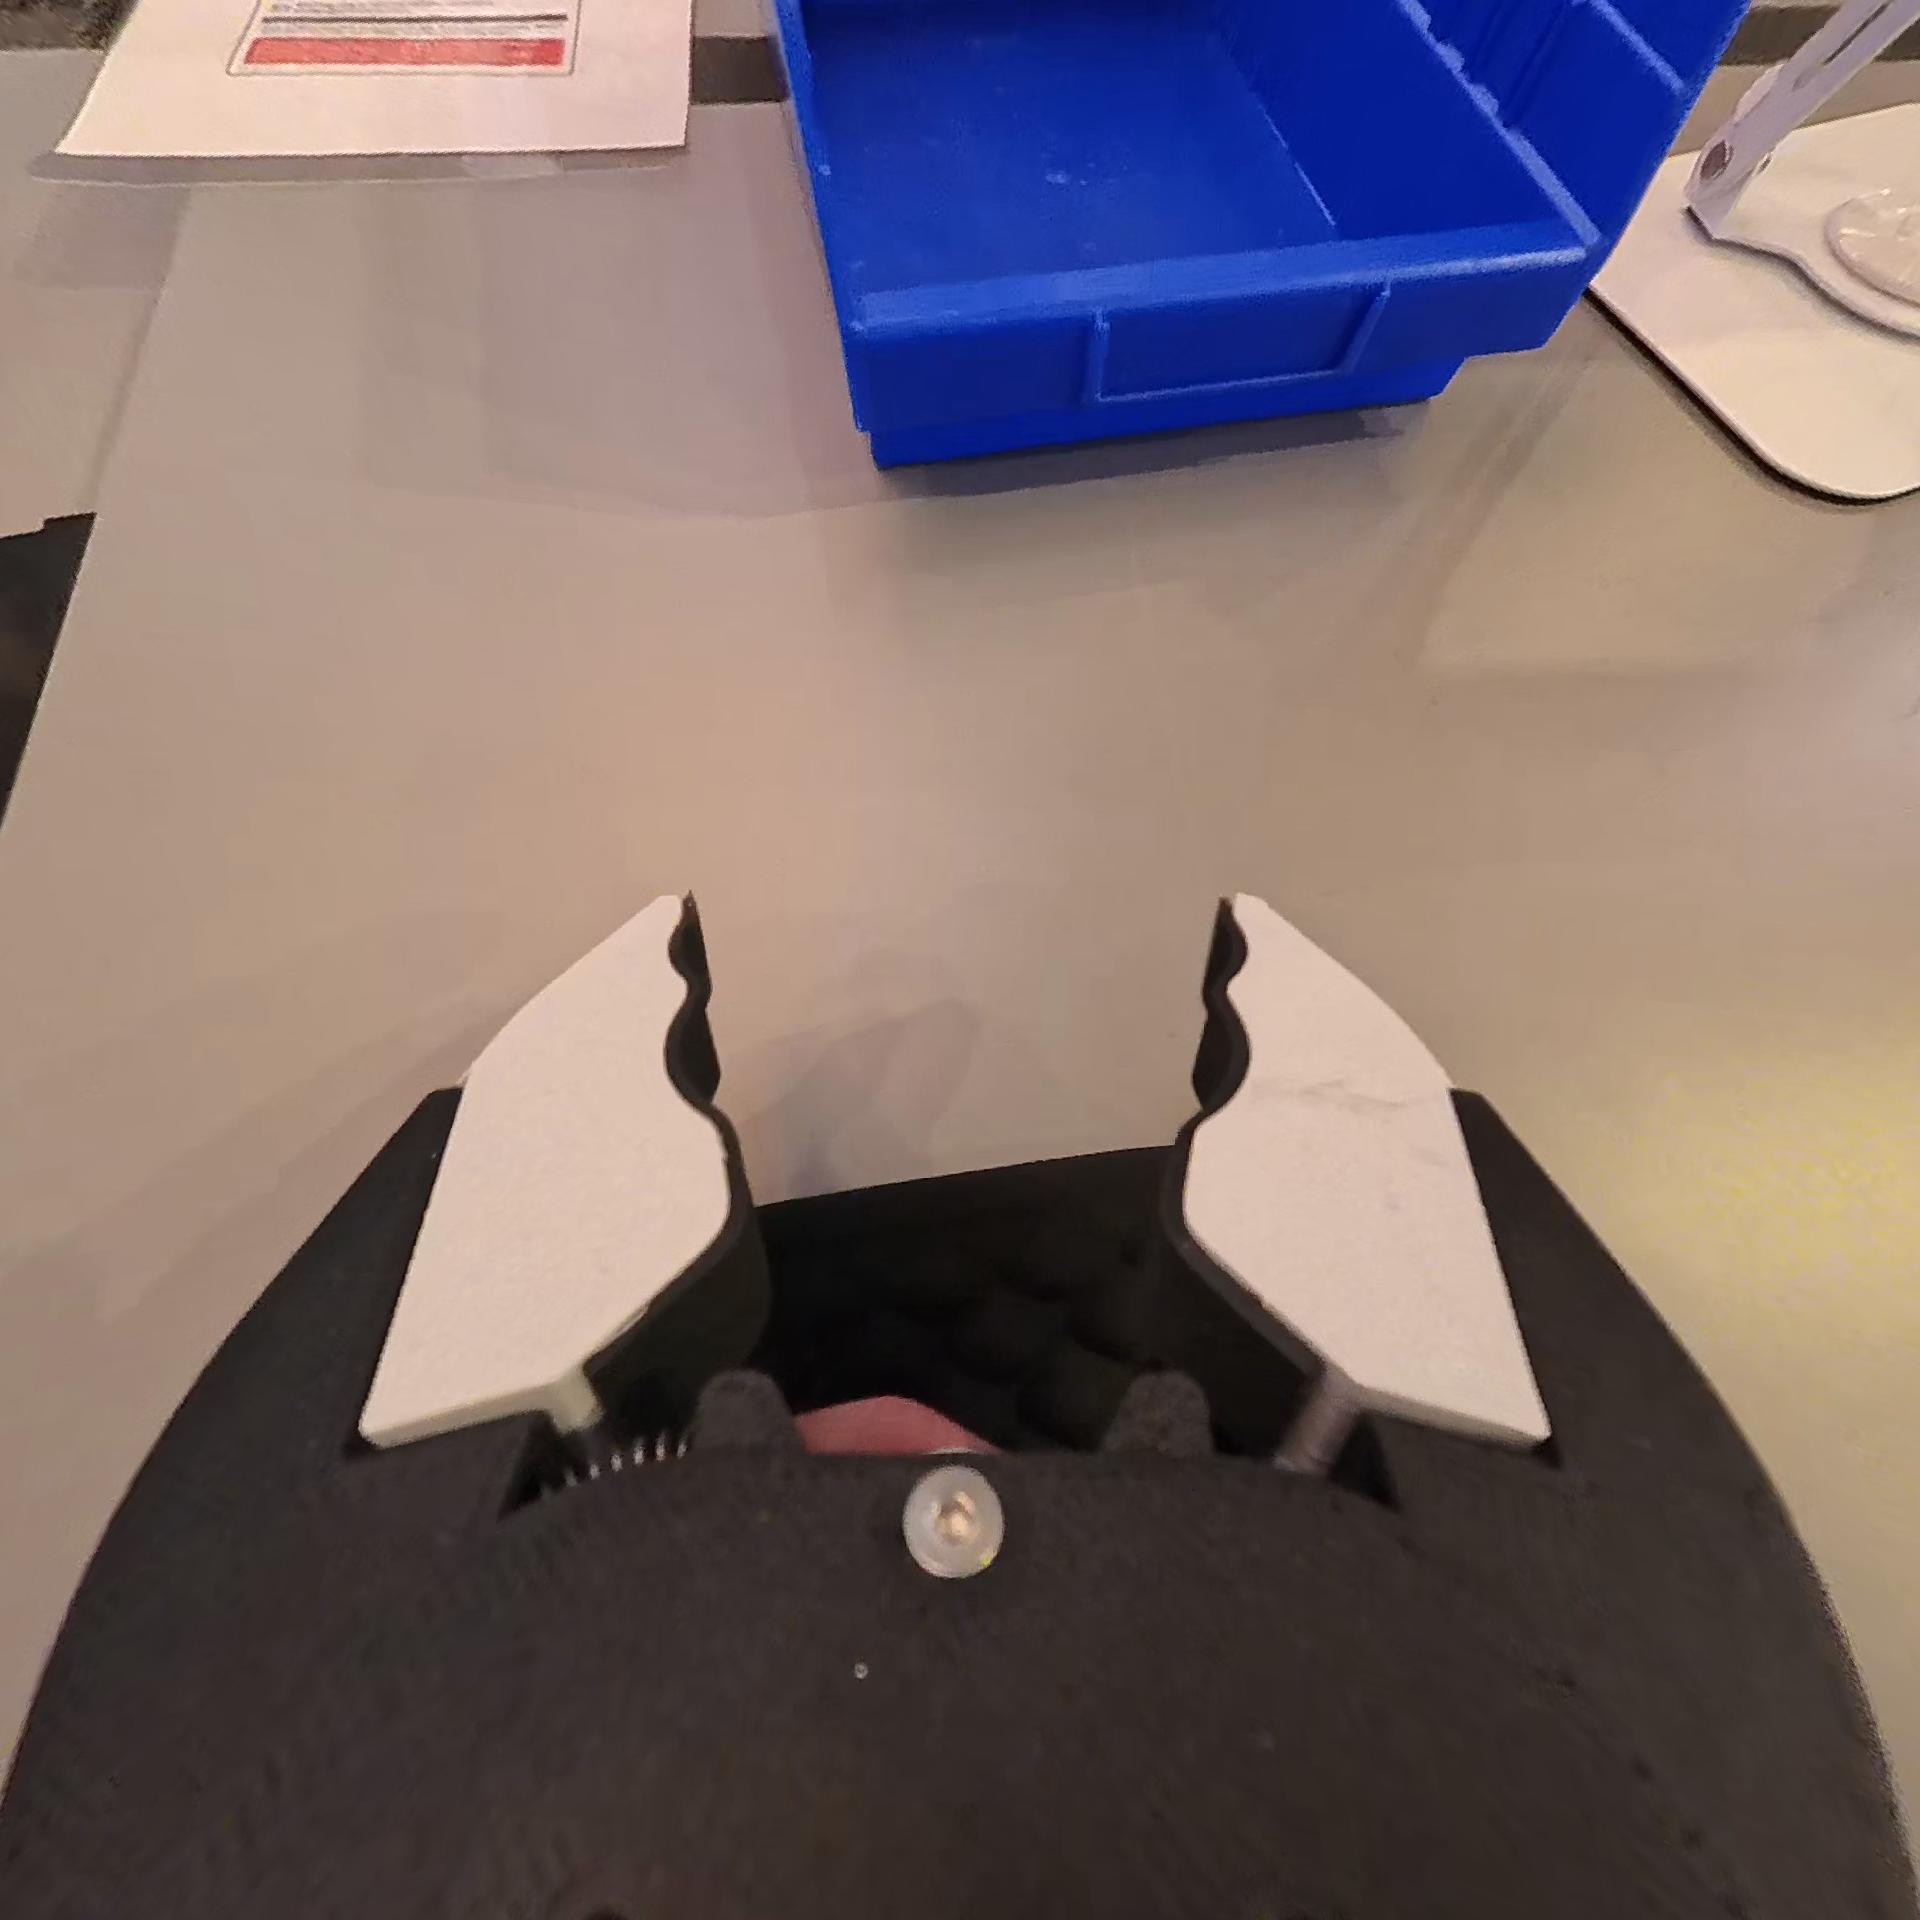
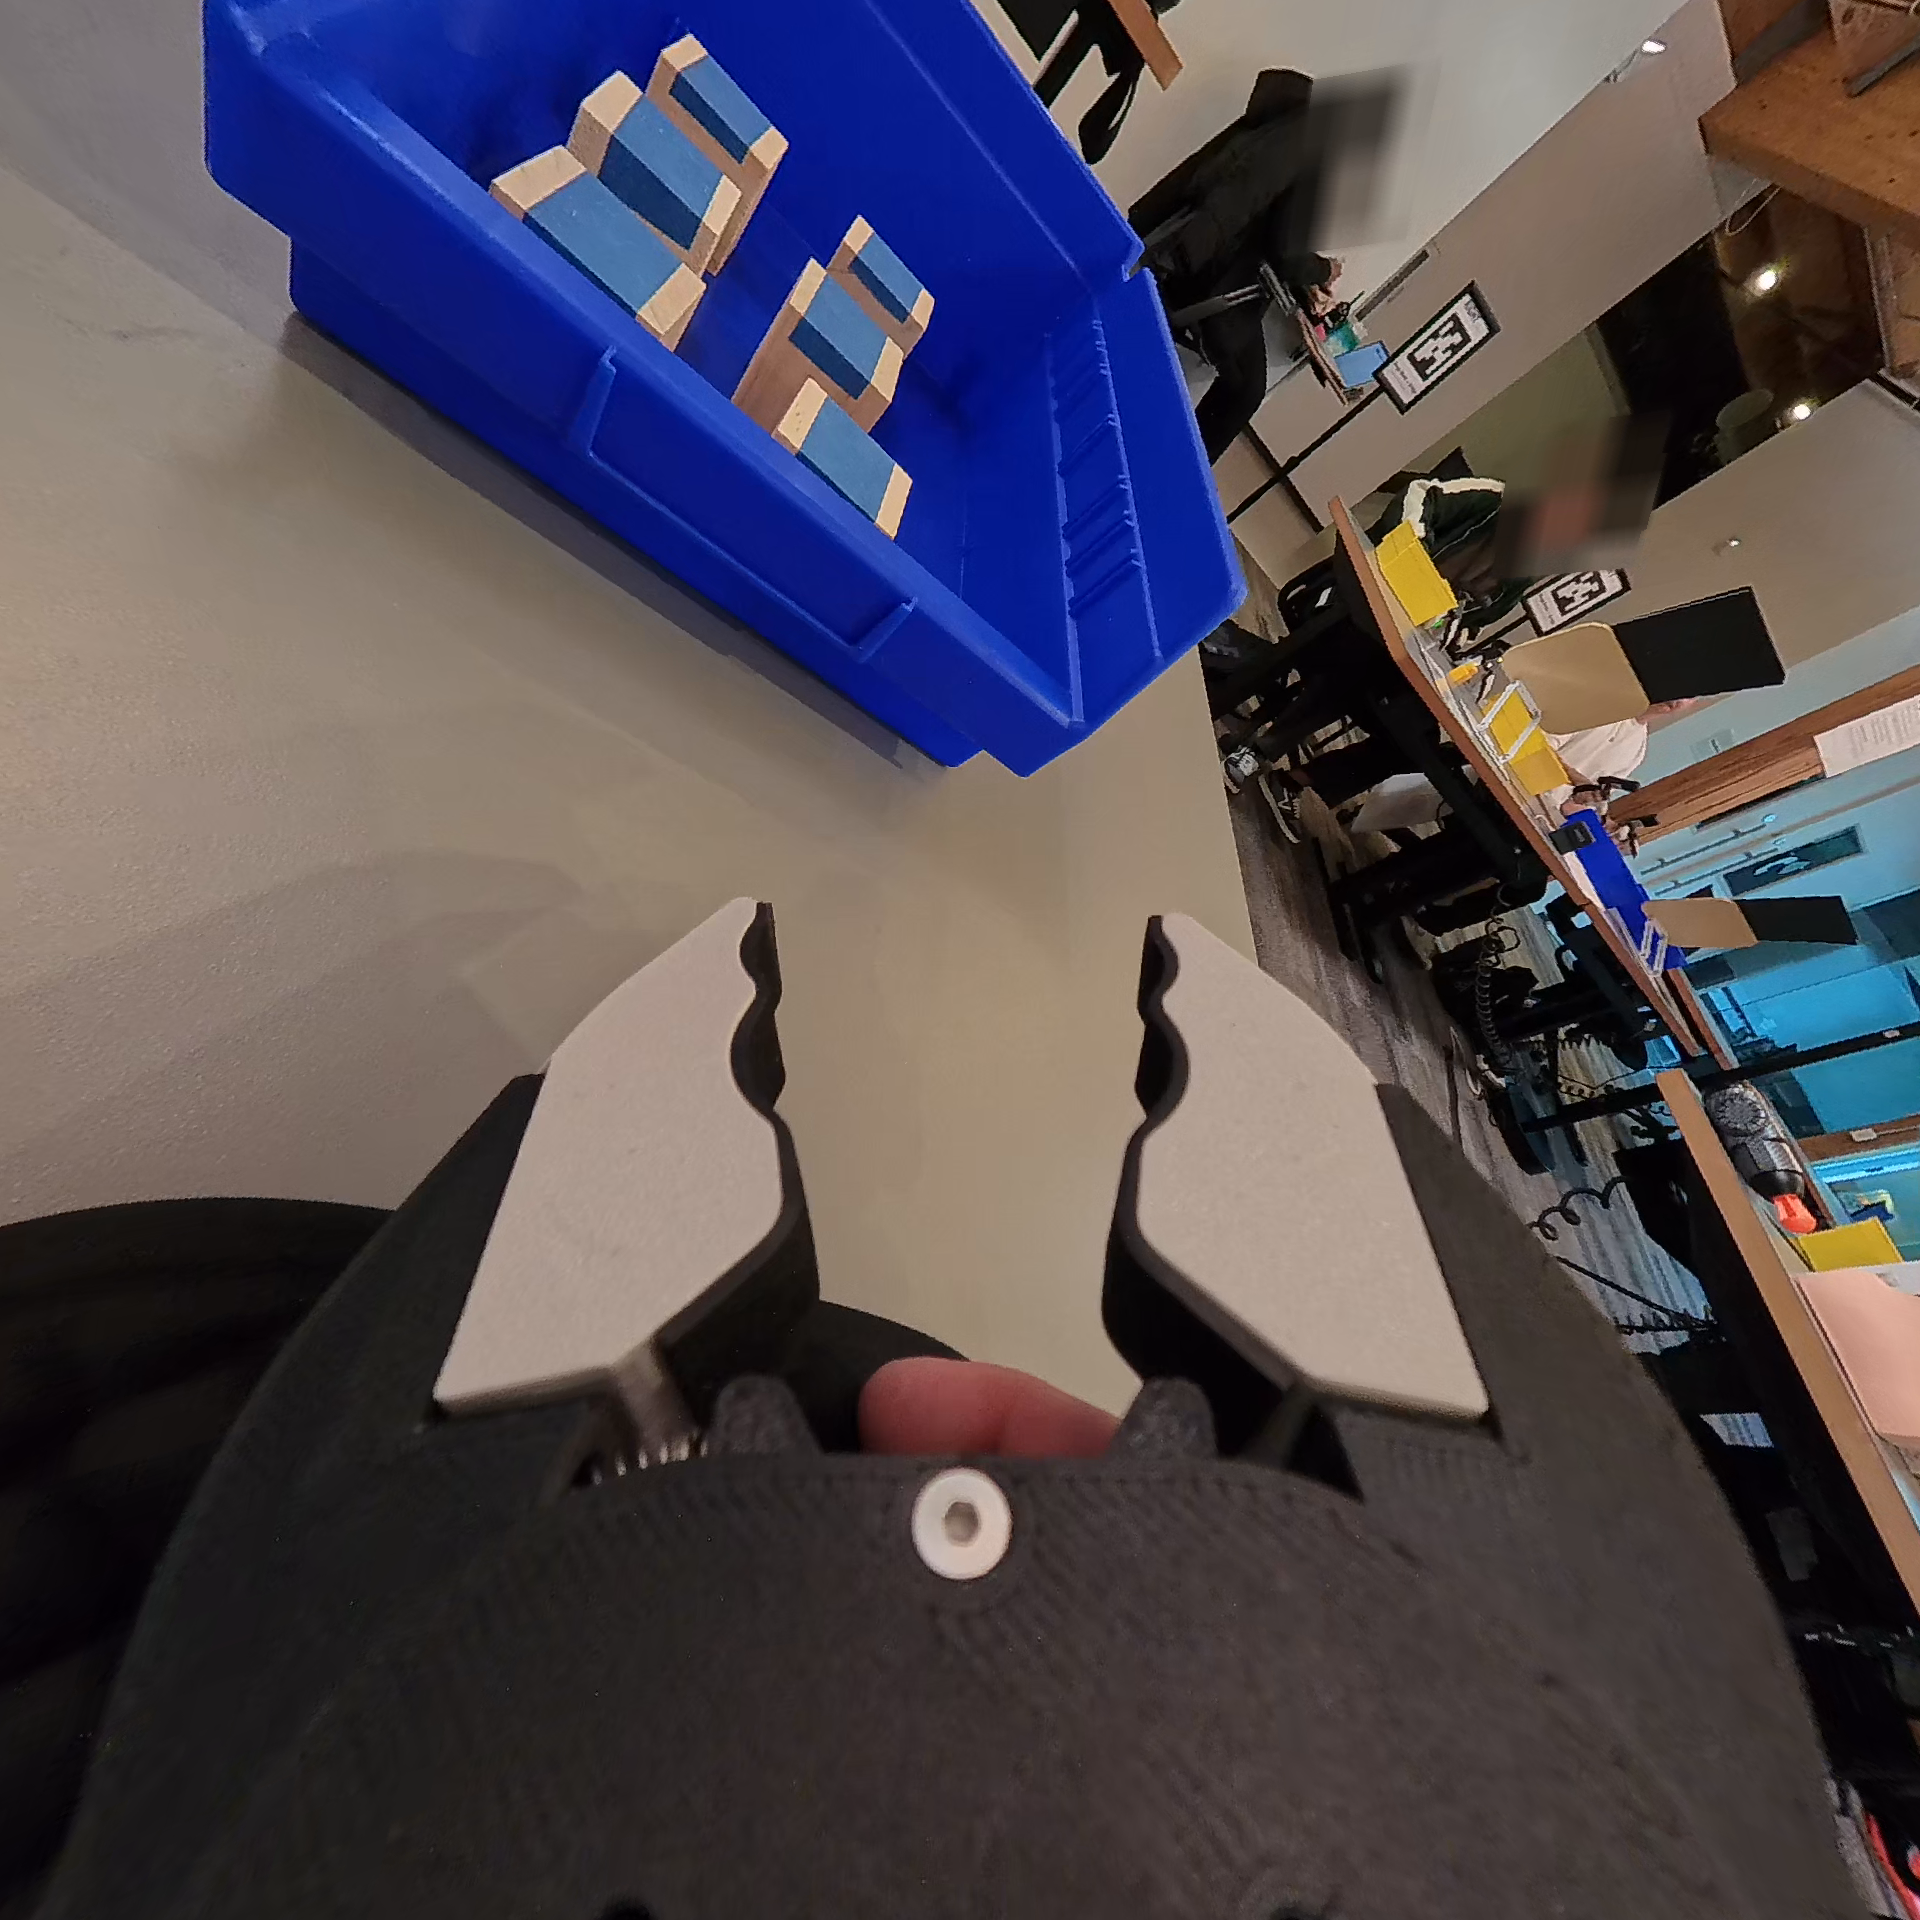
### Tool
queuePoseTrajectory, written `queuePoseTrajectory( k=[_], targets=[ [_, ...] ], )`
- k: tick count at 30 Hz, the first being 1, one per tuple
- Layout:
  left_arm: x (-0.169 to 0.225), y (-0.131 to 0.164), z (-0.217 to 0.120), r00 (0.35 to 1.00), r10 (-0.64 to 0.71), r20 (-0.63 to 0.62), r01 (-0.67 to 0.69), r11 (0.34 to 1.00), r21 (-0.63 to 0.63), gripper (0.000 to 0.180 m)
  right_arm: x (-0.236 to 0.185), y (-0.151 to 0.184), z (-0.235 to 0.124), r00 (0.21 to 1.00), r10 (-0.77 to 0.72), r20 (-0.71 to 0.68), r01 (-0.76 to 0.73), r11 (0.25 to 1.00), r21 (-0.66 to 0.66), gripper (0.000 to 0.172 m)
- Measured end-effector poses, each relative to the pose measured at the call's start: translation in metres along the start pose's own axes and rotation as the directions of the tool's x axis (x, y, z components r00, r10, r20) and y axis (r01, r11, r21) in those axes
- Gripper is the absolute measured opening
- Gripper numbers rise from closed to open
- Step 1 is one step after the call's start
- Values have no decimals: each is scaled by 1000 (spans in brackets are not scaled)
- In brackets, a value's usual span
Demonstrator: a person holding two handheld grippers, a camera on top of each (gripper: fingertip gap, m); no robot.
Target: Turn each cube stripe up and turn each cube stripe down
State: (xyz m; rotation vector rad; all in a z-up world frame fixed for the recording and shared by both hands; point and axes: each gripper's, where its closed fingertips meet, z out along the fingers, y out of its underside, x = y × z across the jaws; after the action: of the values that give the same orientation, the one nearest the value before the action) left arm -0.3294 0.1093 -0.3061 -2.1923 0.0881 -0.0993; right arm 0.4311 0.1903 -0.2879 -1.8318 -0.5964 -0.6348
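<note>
Both my claws are spread wide with nothing between the fingers — my left gripper [image 1: 956,914] hangs over bare table [image 1: 520,675], and my right gripper [image 2: 956,920] does the same over its own stretch of the same pale surface. Neither has touched a cube, so I judge the task barely begun, if begun at all.

The cubes [image 2: 707,260] sit in the blue bin [image 2: 1039,540], in the upper middle of the right wrist view: pale wooden blocks with blue stripes, gathered in two loose clusters, some leaning on each other. I count about six, though the jumble makes the number uncertain. Several show a blue face toward me; which ones count as stripe up I cannot settle from this angle. All the turning seems left to do.

In the left wrist view the bin [image 1: 1143,343] fills the upper right, and the part of its floor I see there is bare — the cubes lie out of that view.

Around me: a printed sheet of paper [image 1: 384,94] at upper left, and a white stand base [image 1: 1766,343] at the right edge. Neither blocks my way. What does stand between my fingers and the cubes is the bin's front wall, and the blocks crowd one another.
</note>
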Motion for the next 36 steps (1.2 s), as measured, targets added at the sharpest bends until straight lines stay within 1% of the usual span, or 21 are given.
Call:
queuePoseTrajectory(
  k=[5, 6, 8, 9, 10, 11, 14, 15, 17, 20, 22, 24, 25, 27, 29, 30, 32, 35, 36],
  targets=[
    [-2, -7, -6, 1000, -21, -3, 21, 999, 38, 97, 1, -1, 0, 999, 26, 21, -26, 1000, 3, 71],
    [-1, -8, -8, 1000, -19, -3, 19, 999, 43, 98, 3, -3, -2, 999, 45, 27, -45, 999, 18, 73],
    [-3, -16, -12, 1000, -1, 8, 1, 998, 57, 102, 14, -13, -10, 995, 96, 10, -97, 990, 100, 70],
    [-5, -22, -15, 1000, 8, 19, -9, 997, 72, 104, 24, -20, -16, 993, 121, -15, -118, 982, 148, 66],
    [-7, -31, -19, 1000, 7, 24, -9, 996, 94, 104, 33, -25, -20, 989, 147, -21, -140, 974, 179, 66],
    [-8, -40, -23, 1000, -3, 21, 0, 993, 119, 105, 41, -30, -21, 984, 180, -4, -176, 967, 185, 68],
    [-12, -70, -21, 1000, -12, -1, 12, 987, 161, 106, 62, -40, -9, 957, 283, 61, -289, 946, 144, 81],
    [-13, -80, -17, 1000, -6, -3, 7, 986, 168, 106, 68, -44, -3, 944, 319, 84, -328, 936, 131, 83],
    [-15, -100, -6, 1000, 10, -5, -9, 983, 183, 106, 82, -54, 9, 903, 410, 126, -425, 895, 135, 79],
    [-25, -119, 24, 1000, 2, 1, -2, 983, 186, 107, 94, -60, 35, 833, 523, 182, -545, 832, 106, 76],
    [-31, -122, 50, 996, -75, -39, 81, 984, 161, 113, 96, -56, 55, 790, 583, 191, -603, 795, 68, 77],
    [-35, -127, 70, 983, -158, -94, 172, 971, 166, 112, 94, -52, 71, 763, 614, 203, -631, 776, 24, 74],
    [-37, -131, 78, 976, -186, -110, 203, 964, 170, 111, 93, -51, 78, 757, 620, 207, -636, 771, 18, 71],
    [-40, -137, 90, 974, -195, -112, 213, 961, 178, 112, 88, -49, 92, 755, 619, 216, -631, 776, -14, 70],
    [-39, -144, 99, 983, -157, -100, 173, 967, 186, 108, 81, -47, 104, 752, 619, 226, -627, 778, -45, 74],
    [-38, -145, 104, 988, -131, -88, 144, 974, 174, 108, 77, -45, 110, 757, 614, 224, -617, 785, -65, 71],
    [-36, -146, 114, 994, -88, -65, 97, 985, 146, 108, 72, -42, 120, 767, 602, 221, -598, 796, -94, 70],
    [-28, -142, 132, 993, -70, -98, 79, 992, 97, 112, 69, -40, 132, 774, 598, 211, -588, 801, -111, 63],
    [-25, -140, 137, 991, -68, -113, 77, 994, 82, 111, 67, -39, 135, 776, 594, 213, -582, 804, -123, 61]
  ],
)
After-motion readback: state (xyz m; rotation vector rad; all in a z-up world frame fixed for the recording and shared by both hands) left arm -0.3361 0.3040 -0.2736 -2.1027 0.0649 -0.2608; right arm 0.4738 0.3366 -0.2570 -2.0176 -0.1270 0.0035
